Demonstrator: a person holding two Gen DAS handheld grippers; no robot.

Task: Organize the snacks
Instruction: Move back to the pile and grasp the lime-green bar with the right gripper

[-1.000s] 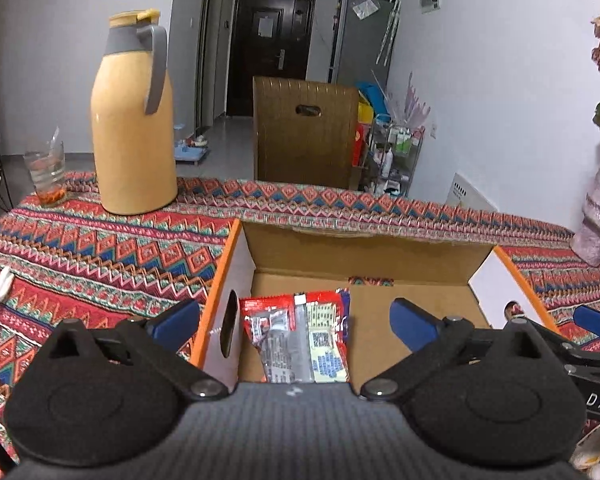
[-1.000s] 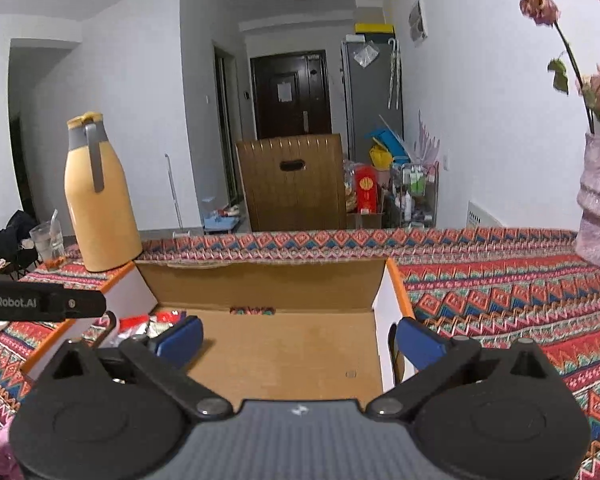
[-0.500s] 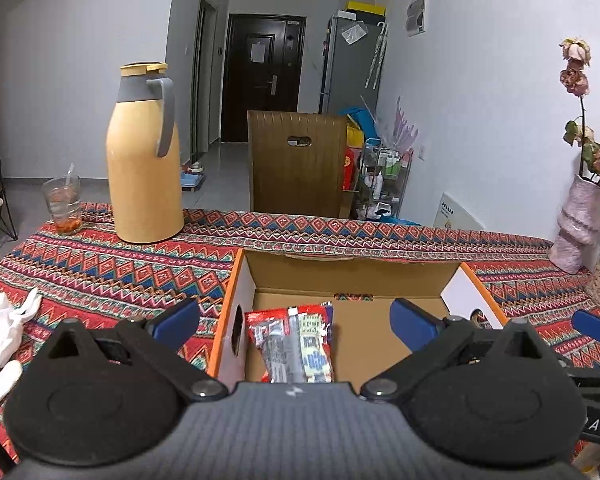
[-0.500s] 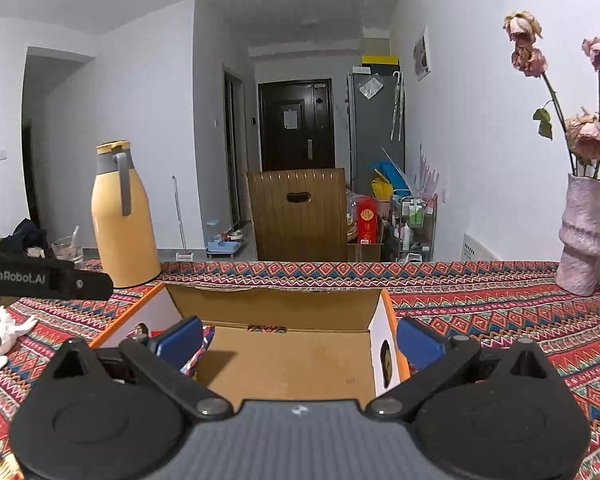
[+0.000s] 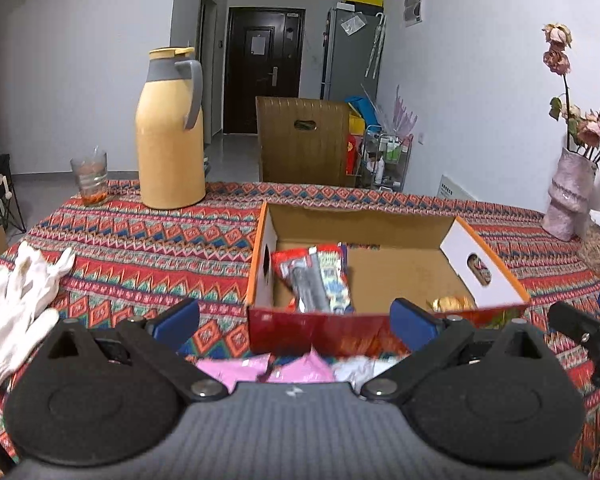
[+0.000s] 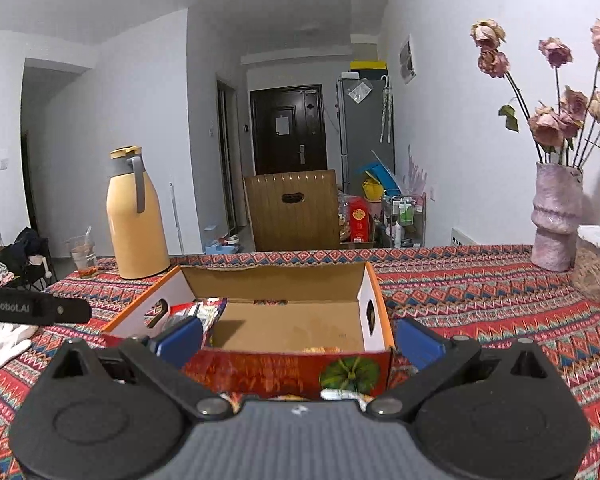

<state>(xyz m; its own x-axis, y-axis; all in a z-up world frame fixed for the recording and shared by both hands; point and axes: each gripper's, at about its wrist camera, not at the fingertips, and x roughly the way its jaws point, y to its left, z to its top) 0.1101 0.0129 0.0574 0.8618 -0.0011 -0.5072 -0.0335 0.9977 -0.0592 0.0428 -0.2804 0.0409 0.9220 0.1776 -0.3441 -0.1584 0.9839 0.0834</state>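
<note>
1. Snacks were split between two spots: a red packet (image 5: 314,276) lay inside the cardboard box (image 5: 384,224) at its left end, a gold-wrapped item (image 5: 450,303) sat at its near right corner, and pink packets (image 5: 268,368) lay on the tabletop (image 5: 140,240) just in front of the box.
2. Both the left gripper (image 5: 296,320) and the right gripper (image 6: 300,338) had jaws spread wide, holding nothing, with the box's near wall between them.
3. Risk, as a judgement: reaching down for the pink packets could knock the box's near wall and shift it; thin, slippery wrappers might slide out of a shallow pinch.
4. Hard to see: the pink packets were blurred and half hidden behind the left gripper body, so their number was unclear. Other wrappers near the right gripper were cut off. A white glove (image 5: 18,304) lay well apart, left.
</note>
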